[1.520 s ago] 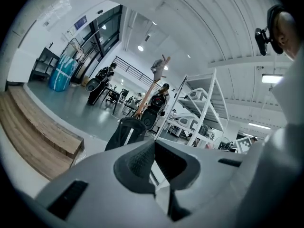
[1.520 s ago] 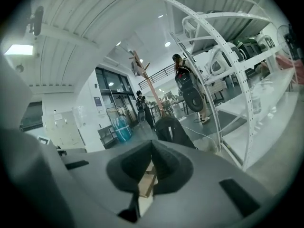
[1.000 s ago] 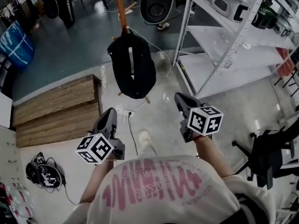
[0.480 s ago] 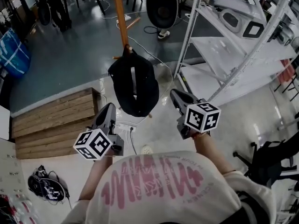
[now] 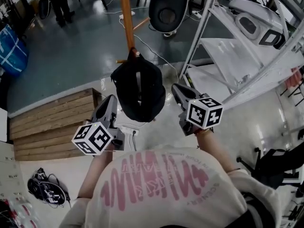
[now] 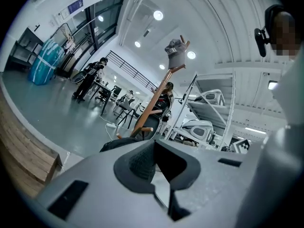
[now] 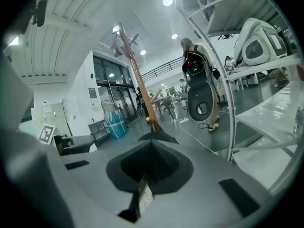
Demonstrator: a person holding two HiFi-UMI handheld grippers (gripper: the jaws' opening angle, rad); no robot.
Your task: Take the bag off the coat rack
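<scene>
Now the bag (image 5: 137,87) hangs from the rack (image 5: 126,13) as before. The left gripper (image 5: 110,102) and right gripper (image 5: 175,90), a second ago well below the bag, flank its lower half, just beside it. Both pairs of jaws are pressed together, holding nothing.

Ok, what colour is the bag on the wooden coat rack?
The rounded bag is black, with a pale strip down its middle; clearest in the head view.

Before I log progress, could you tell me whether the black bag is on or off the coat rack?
On: the black fabric bag hangs by its top from the orange wooden coat rack.
</scene>
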